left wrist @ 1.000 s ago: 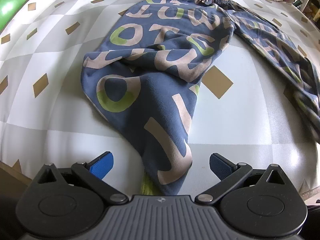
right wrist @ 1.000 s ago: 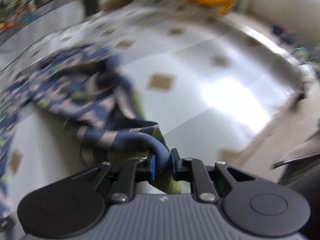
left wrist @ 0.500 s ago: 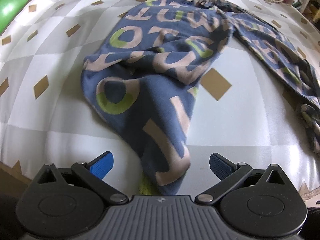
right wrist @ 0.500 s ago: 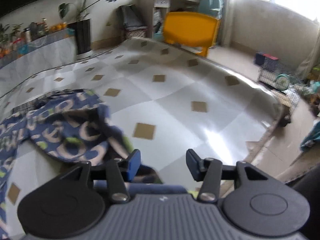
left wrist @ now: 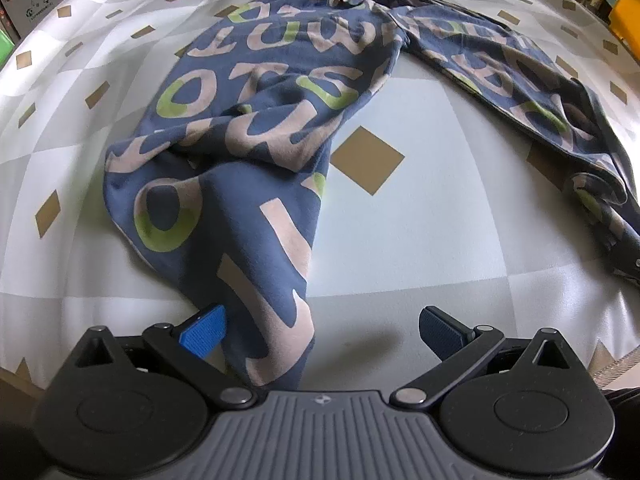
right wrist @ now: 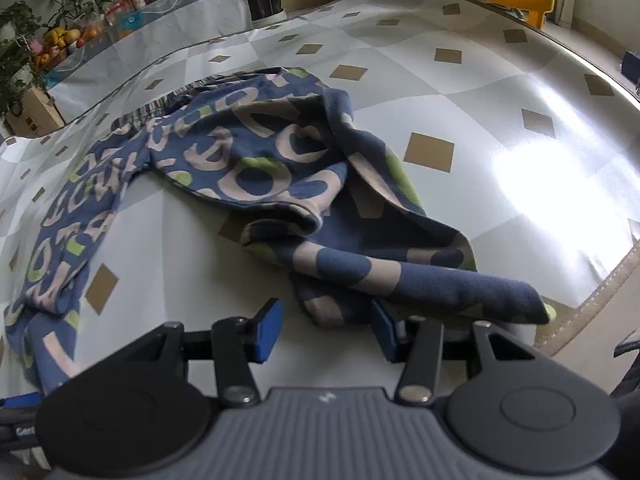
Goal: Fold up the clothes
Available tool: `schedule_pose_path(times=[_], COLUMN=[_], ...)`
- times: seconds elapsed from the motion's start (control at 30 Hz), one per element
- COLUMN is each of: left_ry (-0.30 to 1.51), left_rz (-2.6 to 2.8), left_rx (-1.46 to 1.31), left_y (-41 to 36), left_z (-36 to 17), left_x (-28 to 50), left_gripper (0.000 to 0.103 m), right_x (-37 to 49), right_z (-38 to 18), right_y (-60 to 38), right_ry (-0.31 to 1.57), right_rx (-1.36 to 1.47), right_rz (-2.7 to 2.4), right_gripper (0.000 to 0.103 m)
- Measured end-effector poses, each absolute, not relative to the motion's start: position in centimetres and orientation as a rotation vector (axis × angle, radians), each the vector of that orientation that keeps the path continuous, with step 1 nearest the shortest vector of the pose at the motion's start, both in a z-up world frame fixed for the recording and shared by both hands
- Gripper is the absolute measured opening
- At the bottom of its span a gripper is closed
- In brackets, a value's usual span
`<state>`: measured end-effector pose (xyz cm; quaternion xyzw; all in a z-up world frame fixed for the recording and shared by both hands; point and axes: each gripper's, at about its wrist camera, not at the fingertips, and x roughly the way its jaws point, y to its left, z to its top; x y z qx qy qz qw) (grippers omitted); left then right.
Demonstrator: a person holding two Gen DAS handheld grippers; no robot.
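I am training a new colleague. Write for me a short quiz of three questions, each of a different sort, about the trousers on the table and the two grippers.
1. True or false: the right gripper is clamped shut on the leg end of the trousers.
2. Multiple choice: what is the pattern on the table cover? A) stripes B) pale squares with small brown diamonds C) flowers
3. Fill in: in the left wrist view, a trouser leg runs down between the fingers of the left gripper, close to the ____ finger in that picture.

Key: 1 false, its jaws have just opened and the cloth lies loose between them. 2 B. 3 left.
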<state>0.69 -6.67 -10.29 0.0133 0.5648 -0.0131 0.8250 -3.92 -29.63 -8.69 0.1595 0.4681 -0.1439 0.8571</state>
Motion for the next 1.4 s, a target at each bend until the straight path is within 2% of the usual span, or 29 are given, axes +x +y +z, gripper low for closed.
schedule_pose_path(times=[0.2,0.27,0.43,0.5,0.6,1.17,1.27,1.3,1.4], left_ry=[1.209,1.21,1.209,1.209,1.211,1.251,1.248,1.246,1.241], left_rz=[-0.033,-0.032,-0.031,-0.031,-0.035,-0.034,-0.029,-0.024,-0.009], left_rx=[0.029,0.03,0.039,0.044,0.045,0.009,0.008,0.004,-0.012], left_y=[-6.9,-7.0,-7.1,-7.2,-7.1,-5.7,-5.5,-5.3,-4.9], left_z=[-10.6,-10.7,-10.8,-10.8,-10.8,-10.8,-10.5,-10.4,-10.1], left_x=[0.9,0.9,1.0,1.0,1.0,-0.1,-0.3,-0.4,-0.5], left_gripper=[0.103,0.103,0.103,0.103,0.103,0.103,0.103,0.103,0.103], right_x=[-2.9,-2.8,-2.9,-3.0,-3.3,-6.0,-6.7,-7.0,-7.8], right_z=[-9.8,-9.9,-9.8,-9.7,-9.6,-9.0,-8.7,-8.5,-7.4], right_y=[-28.7,-28.3,-28.5,-28.8,-29.2,-31.0,-30.8,-30.7,-30.2], right_ry=[0.984,0.983,0.976,0.978,0.989,1.167,1.193,1.193,1.131], right_rx=[0.229,0.185,0.165,0.177,0.21,0.283,0.311,0.319,0.33], right_rz=[-0.296,-0.307,-0.348,-0.361,-0.379,-0.478,-0.483,-0.492,-0.486], right_gripper=[0.048,0.045,0.02,0.015,0.015,0.016,0.028,0.036,0.042])
